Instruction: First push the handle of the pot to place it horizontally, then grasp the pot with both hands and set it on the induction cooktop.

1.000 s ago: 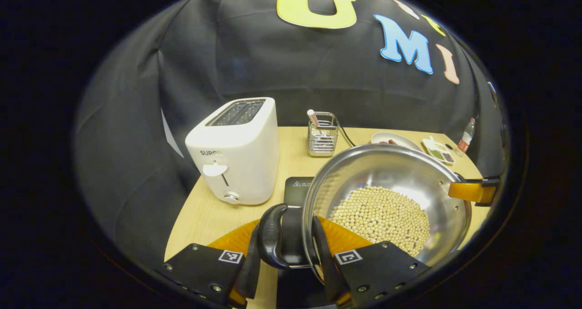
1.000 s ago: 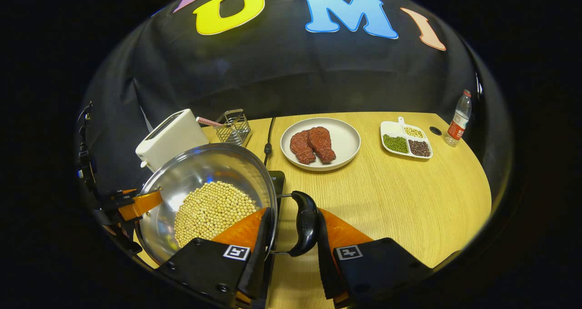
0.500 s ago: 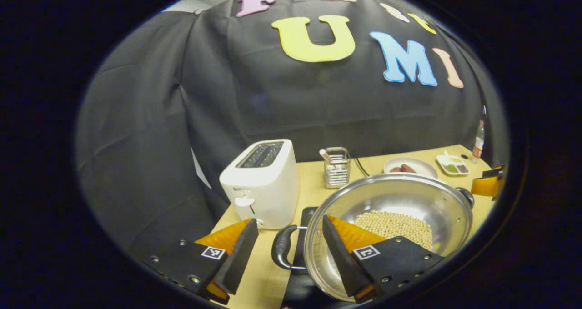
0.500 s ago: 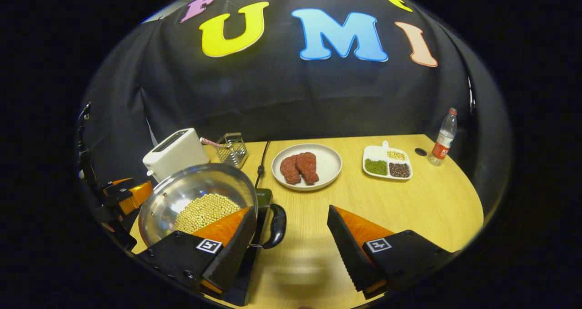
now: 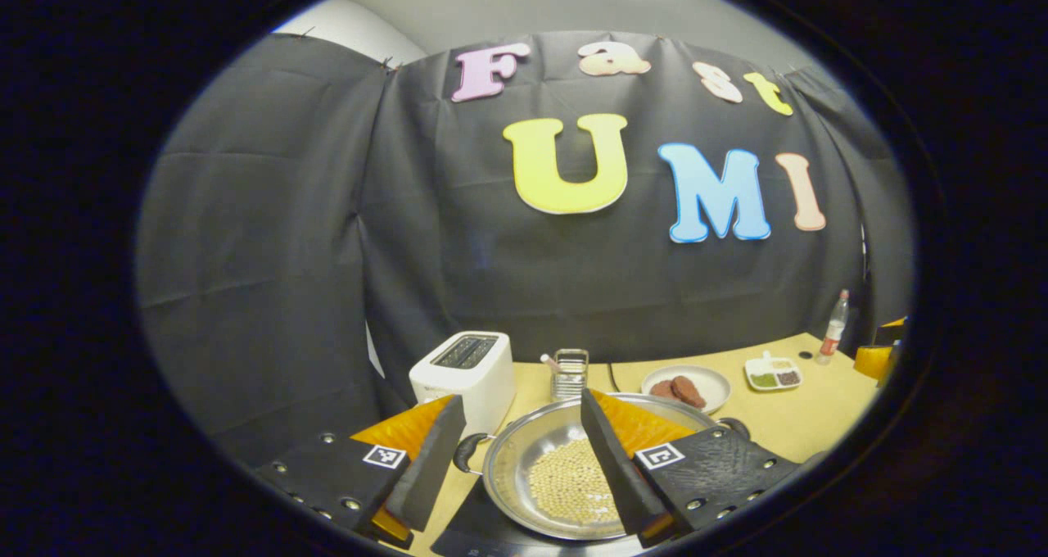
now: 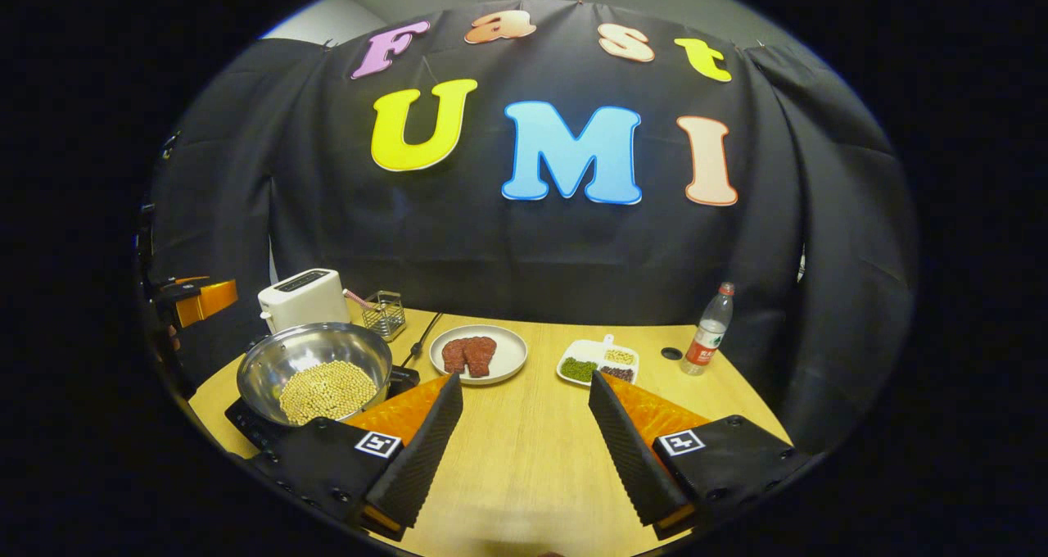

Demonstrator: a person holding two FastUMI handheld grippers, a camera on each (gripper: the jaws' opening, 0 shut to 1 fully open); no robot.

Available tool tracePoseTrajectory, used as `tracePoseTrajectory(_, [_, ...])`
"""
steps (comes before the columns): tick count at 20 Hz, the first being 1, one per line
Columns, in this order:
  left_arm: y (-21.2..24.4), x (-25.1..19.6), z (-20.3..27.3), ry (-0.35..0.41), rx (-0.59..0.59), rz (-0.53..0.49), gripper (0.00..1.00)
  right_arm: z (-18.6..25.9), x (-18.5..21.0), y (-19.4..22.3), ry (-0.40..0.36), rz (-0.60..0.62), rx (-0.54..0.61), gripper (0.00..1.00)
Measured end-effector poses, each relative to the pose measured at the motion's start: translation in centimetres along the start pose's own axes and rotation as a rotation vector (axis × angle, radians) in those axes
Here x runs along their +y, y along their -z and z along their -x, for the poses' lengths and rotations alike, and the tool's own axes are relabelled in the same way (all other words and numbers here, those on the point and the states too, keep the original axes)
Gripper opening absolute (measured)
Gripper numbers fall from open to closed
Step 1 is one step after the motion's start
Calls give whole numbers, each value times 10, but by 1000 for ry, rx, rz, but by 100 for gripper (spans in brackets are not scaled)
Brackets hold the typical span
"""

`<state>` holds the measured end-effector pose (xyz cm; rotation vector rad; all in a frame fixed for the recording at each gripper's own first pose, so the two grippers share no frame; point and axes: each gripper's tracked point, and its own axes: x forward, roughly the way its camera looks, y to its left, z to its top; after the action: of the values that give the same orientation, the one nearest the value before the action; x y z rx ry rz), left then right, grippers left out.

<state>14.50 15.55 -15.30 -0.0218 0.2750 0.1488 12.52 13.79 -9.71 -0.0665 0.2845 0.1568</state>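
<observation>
A steel pot holding pale beans sits on the black induction cooktop, its black side handles pointing left and right. My left gripper hovers above and behind the pot, open, holding nothing. In the right gripper view the same pot rests on the cooktop at the table's left. My right gripper is open over bare table to the right of the pot. The left gripper appears at that view's far left edge, raised above the pot.
A white toaster and a wire utensil caddy stand behind the pot. Farther right lie a plate with meat, a divided dish of beans, and a water bottle. A cable runs back from the cooktop.
Both grippers opened off the pot's handles and drew back and upward. The pot stays on the cooktop and looks smaller and farther off.
</observation>
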Motion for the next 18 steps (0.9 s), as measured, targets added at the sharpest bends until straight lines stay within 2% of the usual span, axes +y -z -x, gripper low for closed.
tracePoseTrajectory(2, [-20,-23,29,16,-39,2,86,24,-23,-8,10,2,-46,99])
tracePoseTrajectory(4, [-34,-47,57,36,-66,6,84,48,-42,-15,17,0,-88,99])
tracePoseTrajectory(5, [-40,-56,69,45,-80,6,84,60,-50,-19,16,2,-109,94])
tracePoseTrajectory(7, [-52,-73,98,52,-112,-1,84,82,-64,-23,12,10,-147,94])
tracePoseTrajectory(8, [-56,-82,112,52,-123,-1,84,92,-70,-23,8,13,-160,99])
tracePoseTrajectory(13, [-79,-120,175,57,-197,-5,83,140,-95,-25,-9,22,-210,98])
tracePoseTrajectory(14, [-85,-127,184,63,-211,-13,86,148,-99,-24,-8,29,-221,99])
tracePoseTrajectory(18, [-104,-147,219,94,-261,-39,83,178,-118,-29,26,35,-256,98])
